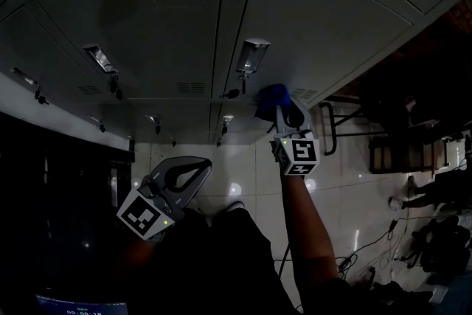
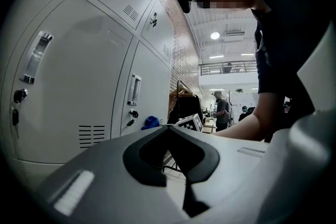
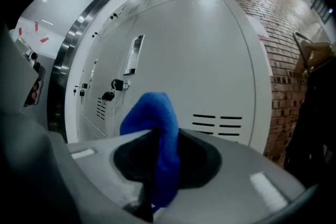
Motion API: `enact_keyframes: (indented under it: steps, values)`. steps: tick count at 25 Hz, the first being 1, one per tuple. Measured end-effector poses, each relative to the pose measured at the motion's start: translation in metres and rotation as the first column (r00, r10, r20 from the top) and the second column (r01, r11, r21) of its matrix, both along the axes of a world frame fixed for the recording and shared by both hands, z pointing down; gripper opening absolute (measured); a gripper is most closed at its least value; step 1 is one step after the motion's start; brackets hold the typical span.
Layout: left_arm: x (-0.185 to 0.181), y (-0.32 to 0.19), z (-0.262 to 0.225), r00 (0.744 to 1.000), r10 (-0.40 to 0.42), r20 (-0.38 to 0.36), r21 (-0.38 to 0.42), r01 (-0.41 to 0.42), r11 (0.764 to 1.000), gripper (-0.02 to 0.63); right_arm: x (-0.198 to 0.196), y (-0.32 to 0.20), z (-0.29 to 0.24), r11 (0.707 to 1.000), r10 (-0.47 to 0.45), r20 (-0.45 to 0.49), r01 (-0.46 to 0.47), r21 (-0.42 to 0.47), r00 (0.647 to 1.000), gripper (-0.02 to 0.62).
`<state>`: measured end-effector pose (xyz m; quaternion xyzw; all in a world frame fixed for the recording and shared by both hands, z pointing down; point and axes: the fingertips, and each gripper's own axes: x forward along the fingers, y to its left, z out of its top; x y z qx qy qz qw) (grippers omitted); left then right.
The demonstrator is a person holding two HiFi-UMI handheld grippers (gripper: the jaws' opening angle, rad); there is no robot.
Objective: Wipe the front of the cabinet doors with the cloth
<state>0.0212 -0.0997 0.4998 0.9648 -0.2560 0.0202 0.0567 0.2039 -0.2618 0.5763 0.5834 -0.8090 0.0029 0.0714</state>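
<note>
Jaws of our right gripper (image 3: pixel 156 136) pinch the crumpled blue fabric cloth (image 3: pixel 149 110), which pokes out at 12 o'clock toward the pale grey metal cabinet door (image 3: pixel 210 50) just ahead, so this side is nearer; our left gripper (image 2: pixel 169 129), jaws pressed together empty, hangs at 8 o'clock.

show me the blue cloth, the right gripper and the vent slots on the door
blue cloth (image 3: pixel 152 110), right gripper view, bunched top
right gripper (image 1: pixel 283 113), head view, between its fingertips
vent slots (image 3: pixel 232 124), right gripper view, middle slot
</note>
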Motion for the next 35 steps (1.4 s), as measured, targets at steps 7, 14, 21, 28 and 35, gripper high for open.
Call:
enact_keyframes:
  steps: [7,14,21,28,35]
  values:
    - [0.010,0.001,0.002,1.000,0.021,0.007,-0.001,-0.021,1.000,0.000,0.058,0.002,0.004,0.994,0.112,0.015,-0.112,-0.004,0.994,0.071]
    - [0.019,0.002,0.004,1.000,0.025,0.006,-0.002,-0.025,1.000,0.000,0.092,0.004,0.011,0.985,0.173,0.017,-0.173,-0.020,0.985,0.071]
    - [0.028,0.003,0.006,0.999,0.027,-0.018,-0.001,-0.027,1.000,0.000,0.117,0.008,0.022,0.971,0.233,0.008,-0.233,-0.048,0.972,0.071]
    - [0.028,0.000,-0.005,0.998,0.017,-0.054,-0.006,-0.018,1.000,0.000,0.104,0.029,-0.017,0.984,0.175,0.048,-0.176,0.009,0.983,0.071]
    - [0.033,-0.007,-0.028,0.995,0.054,-0.078,0.066,-0.049,0.997,0.000,0.026,0.091,-0.091,0.997,-0.039,0.085,0.034,0.065,0.996,0.071]
